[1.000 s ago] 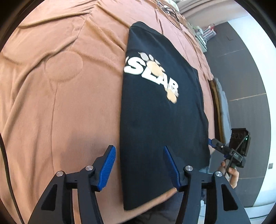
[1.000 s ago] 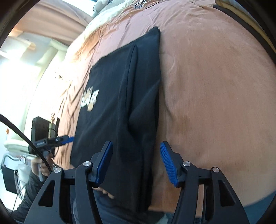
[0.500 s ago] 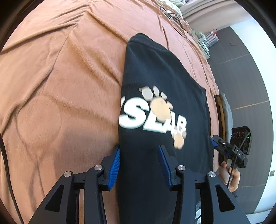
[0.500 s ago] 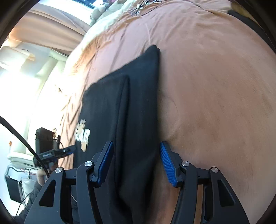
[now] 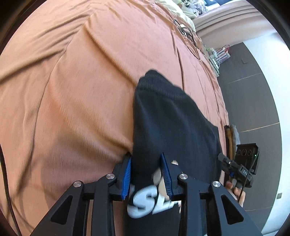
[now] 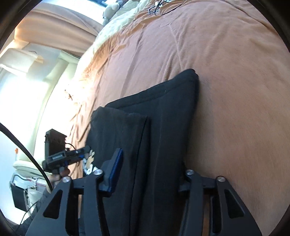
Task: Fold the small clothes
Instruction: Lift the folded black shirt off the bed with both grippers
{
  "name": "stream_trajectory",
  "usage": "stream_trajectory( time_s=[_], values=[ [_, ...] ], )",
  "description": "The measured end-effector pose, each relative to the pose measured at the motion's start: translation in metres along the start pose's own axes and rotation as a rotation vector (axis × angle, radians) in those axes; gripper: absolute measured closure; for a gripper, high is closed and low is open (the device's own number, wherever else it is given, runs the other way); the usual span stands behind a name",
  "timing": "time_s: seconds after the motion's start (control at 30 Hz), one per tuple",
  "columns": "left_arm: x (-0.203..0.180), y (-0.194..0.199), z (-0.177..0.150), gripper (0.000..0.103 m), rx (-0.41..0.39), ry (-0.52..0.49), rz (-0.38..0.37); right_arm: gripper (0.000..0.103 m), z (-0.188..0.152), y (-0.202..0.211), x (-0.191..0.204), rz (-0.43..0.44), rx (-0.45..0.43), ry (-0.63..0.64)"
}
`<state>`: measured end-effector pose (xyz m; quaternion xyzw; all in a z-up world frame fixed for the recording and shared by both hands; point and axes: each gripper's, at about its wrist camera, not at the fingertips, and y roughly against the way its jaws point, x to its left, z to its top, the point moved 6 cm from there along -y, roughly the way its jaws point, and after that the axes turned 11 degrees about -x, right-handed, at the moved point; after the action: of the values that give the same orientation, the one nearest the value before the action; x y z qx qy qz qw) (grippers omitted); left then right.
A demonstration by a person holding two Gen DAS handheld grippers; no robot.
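Note:
A black T-shirt with a white and tan print lies folded lengthwise on an orange-brown bedspread. My left gripper straddles its left edge near the print, jaws narrowed with cloth bunched between the blue pads. In the right wrist view the shirt shows its folded dark layers. My right gripper straddles its right edge; the left blue pad shows, the right fingertip is hidden under cloth. Each gripper also shows in the other's view, the right one, the left one.
Black cables lie on the far bedspread. Pale bedding and a soft toy are at the head of the bed. Dark floor runs along the right side. A bright window is at the left.
Both grippers moved forward along the shirt from its near hem to its middle. Their jaws narrowed around the shirt's side edges, and the cloth now bunches between them.

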<state>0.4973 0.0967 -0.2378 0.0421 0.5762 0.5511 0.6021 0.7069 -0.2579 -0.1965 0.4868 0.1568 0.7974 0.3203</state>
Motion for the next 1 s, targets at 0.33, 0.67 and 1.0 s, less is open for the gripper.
stream_trajectory(
  time_s=[0.33, 0.67, 1.0],
  values=[
    [-0.020, -0.002, 0.020, 0.096, -0.067, -0.066, 0.059, 0.092, 0.003, 0.013, 0.047, -0.113, -0.078, 0.181],
    [-0.069, 0.070, 0.015, 0.097, -0.147, -0.121, -0.025, 0.093, -0.025, 0.089, 0.114, -0.157, -0.185, 0.335],
    [-0.137, 0.137, -0.002, 0.097, -0.216, -0.205, -0.104, 0.093, -0.063, 0.187, 0.160, -0.169, -0.297, 0.406]
  ],
)
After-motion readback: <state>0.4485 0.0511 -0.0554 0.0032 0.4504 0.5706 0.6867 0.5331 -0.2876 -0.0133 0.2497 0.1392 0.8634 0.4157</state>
